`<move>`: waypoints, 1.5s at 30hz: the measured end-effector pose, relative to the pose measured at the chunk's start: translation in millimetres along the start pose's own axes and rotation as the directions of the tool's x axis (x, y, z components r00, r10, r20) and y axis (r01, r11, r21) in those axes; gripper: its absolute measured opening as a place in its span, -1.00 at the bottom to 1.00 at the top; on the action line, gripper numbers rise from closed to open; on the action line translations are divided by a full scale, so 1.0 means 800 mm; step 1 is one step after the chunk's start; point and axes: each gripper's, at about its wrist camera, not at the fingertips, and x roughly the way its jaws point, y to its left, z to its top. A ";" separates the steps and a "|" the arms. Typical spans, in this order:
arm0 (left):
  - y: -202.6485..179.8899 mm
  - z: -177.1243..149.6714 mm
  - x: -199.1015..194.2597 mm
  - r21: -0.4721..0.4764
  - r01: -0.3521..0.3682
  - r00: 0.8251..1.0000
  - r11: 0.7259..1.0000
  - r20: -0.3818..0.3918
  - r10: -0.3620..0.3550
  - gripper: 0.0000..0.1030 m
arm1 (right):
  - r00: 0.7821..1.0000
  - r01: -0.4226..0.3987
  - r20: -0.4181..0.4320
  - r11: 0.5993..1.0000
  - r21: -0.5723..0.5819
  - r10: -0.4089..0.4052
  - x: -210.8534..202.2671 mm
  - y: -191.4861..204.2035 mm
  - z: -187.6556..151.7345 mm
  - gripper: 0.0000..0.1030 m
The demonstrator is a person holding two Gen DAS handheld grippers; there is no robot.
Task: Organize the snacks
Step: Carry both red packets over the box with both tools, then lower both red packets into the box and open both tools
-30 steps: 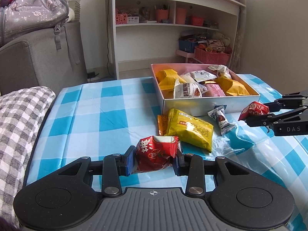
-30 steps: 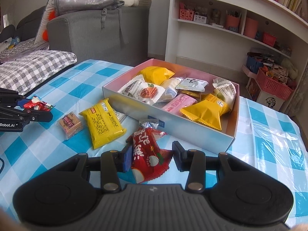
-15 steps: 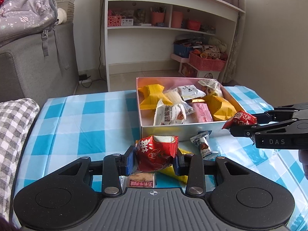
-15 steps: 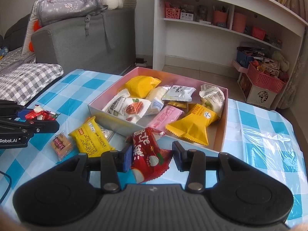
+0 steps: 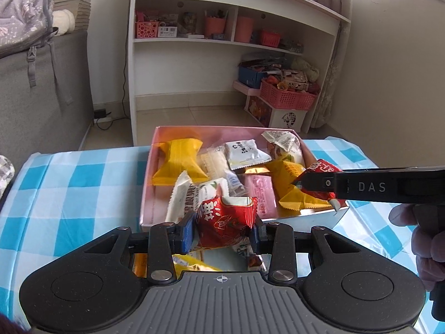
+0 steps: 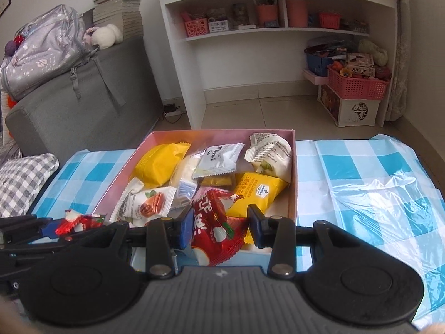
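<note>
Grippers carry red snacks to pink box

Left gripper and right gripper each pinch a red packet, apparently poised over the box's near wall for dropping in.

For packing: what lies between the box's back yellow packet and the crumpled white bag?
A flat white packet and a clear-wrapped wafer, in both views.

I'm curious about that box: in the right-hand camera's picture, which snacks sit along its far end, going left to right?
Yellow packet → white sachet with black print → crumpled white bag, which sits against the pink box's right wall.
</note>
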 end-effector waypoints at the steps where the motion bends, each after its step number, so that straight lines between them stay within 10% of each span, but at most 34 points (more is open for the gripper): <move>1: -0.004 0.002 0.005 0.008 0.002 1.000 1.000 -0.002 -0.002 -0.30 | 1.000 0.002 0.002 1.000 0.010 -0.002 0.002 -0.002 0.001 -0.27; 15: -0.024 0.018 0.077 0.052 0.001 0.998 0.999 -0.066 0.002 -0.30 | 0.996 0.087 0.002 0.981 0.175 -0.089 0.033 -0.047 0.005 -0.27; 25: -0.012 0.015 0.096 -0.002 0.000 0.996 1.000 -0.088 0.000 -0.26 | 0.994 0.107 -0.010 0.990 0.087 -0.106 0.044 -0.033 0.001 -0.25; 45: -0.013 0.014 0.036 0.031 0.038 0.997 0.999 -0.068 -0.036 0.43 | 0.997 0.079 0.016 0.996 0.042 -0.079 0.004 -0.018 0.008 0.53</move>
